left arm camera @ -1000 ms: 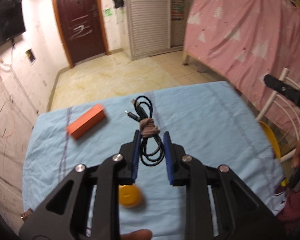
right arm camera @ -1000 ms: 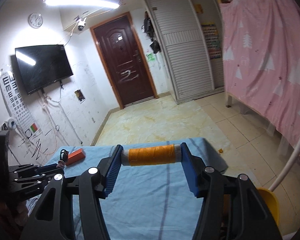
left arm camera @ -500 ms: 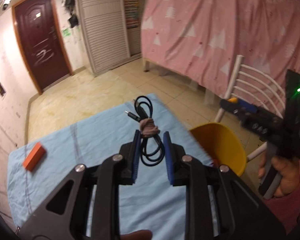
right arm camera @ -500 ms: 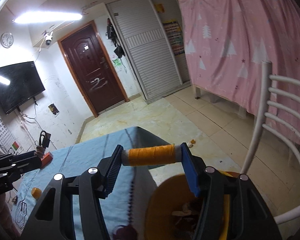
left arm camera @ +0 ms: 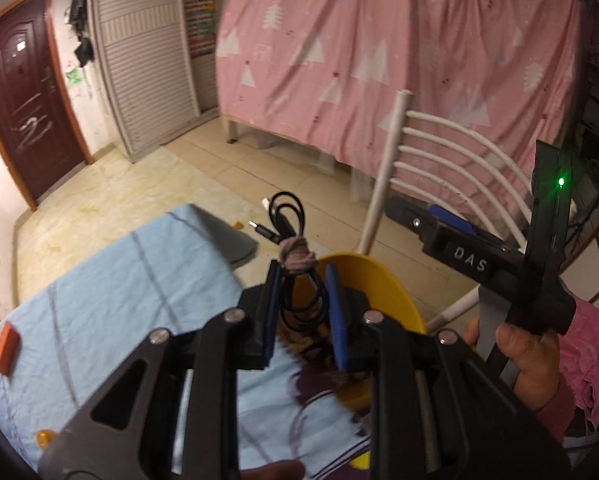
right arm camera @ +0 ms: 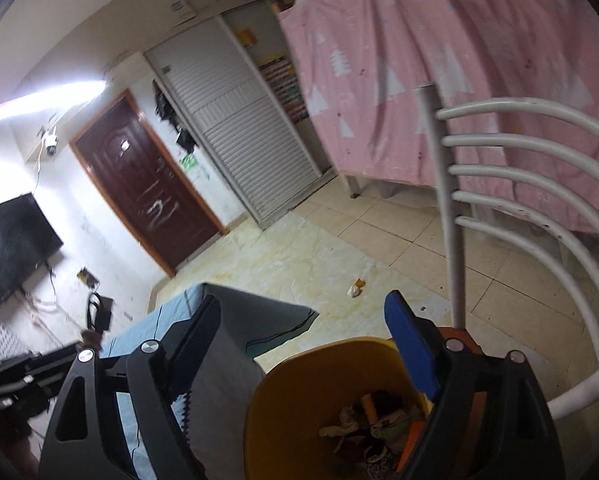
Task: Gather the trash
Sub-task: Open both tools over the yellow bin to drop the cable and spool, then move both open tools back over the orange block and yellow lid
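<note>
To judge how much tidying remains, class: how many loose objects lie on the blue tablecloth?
2. An orange block by the tablecloth's left edge, a small orange round piece at lower left. The left gripper covers part, so more may be hidden.

Bin (right arm camera: 299, 376) on floor right of table (left arm camera: 111, 280); chair (right arm camera: 499, 184) behind bin; trash (right arm camera: 375, 420) in bin.

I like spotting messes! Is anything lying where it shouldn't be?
Yes. Two small scraps lie on the tiled floor beyond the yellow bin, not in it. On the blue tablecloth an orange block still waits. The left gripper holds a tied black cable.
</note>
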A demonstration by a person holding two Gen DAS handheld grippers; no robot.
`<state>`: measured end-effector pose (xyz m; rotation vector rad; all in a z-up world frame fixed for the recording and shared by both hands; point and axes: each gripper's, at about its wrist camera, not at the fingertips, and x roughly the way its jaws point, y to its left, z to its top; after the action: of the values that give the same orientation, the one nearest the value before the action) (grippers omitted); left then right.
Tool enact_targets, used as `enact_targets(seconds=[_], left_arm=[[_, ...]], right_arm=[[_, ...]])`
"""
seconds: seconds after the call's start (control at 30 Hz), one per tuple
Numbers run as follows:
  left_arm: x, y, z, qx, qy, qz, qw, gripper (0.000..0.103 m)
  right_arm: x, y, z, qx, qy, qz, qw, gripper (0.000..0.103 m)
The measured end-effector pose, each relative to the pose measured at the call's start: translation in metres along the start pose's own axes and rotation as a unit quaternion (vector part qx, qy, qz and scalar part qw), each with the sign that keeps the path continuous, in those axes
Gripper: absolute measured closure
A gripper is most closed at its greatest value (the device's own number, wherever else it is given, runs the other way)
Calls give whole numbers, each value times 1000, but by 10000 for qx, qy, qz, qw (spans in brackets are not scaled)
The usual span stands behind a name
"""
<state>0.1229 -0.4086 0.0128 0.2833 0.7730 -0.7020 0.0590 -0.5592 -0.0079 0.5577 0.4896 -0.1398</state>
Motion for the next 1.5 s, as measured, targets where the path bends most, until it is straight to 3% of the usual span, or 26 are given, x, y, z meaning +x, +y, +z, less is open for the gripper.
enact_targets(seconds=[0.07, 0.1, 0.17, 0.37, 0.97, 1.27, 1.37, 1.5], left_arm=[[7, -7, 1, 43, 27, -103, 9999, 80], [9, -8, 2, 34, 55, -119, 9999, 63], [13, -8, 3, -20, 118, -181, 9998, 43], [9, 5, -3, -129, 155, -80, 9998, 43], [-35, 90, -26, -700, -145, 356, 9968, 43], [-73, 152, -46, -1072, -348, 764, 9907, 43], [-85, 175, -53, -1226, -421, 908, 9874, 35], [-98, 206, -65, -1411, -451, 1094, 9829, 35]], right_arm=[[-4, -8, 2, 108, -98, -34, 9999, 26], [-7, -11, 2, 157, -148, -55, 9998, 26], [-7, -15, 6, 205, -185, -80, 9996, 26], [-6, -12, 5, 202, -155, -63, 9997, 25], [1, 83, -20, -714, 154, 120, 9973, 25], [12, 149, -46, -1189, 443, 417, 9910, 24], [16, 174, -56, -1395, 561, 527, 9872, 24], [22, 211, -74, -1709, 740, 701, 9800, 23]])
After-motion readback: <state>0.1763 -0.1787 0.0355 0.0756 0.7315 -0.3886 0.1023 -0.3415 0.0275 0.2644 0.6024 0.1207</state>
